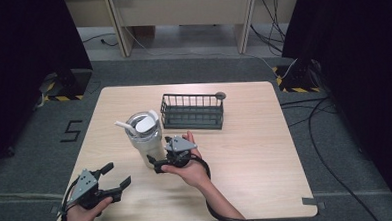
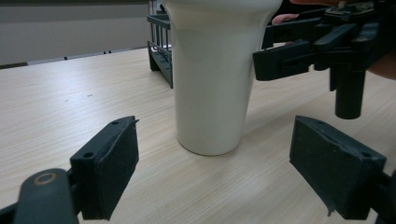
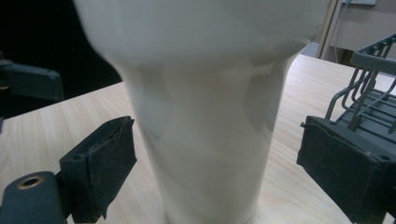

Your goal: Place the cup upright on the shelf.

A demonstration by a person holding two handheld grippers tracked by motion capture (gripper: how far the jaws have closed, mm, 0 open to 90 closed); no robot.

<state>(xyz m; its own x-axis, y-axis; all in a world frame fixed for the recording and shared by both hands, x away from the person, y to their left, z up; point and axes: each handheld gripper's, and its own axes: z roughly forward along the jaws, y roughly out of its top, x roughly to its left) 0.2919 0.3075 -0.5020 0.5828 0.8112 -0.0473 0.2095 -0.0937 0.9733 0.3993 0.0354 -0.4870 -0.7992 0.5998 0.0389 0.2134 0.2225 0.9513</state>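
So the right gripper [image 1: 159,164] brackets the cup [image 1: 144,138], jaws spread (no grip yet); left gripper [image 1: 116,183] waits spread beside it.

Glossy cream tumbler [image 2: 212,79], matt wood table [image 2: 70,107]

high view: above, facing forward-down; both gripper views: low, close, sharing the cream tumbler [image 1: 145,140] from different sides

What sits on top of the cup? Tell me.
A clear lid caps the cup, with a white straw slanting out toward the left. The lid's glare hides whatever is inside.
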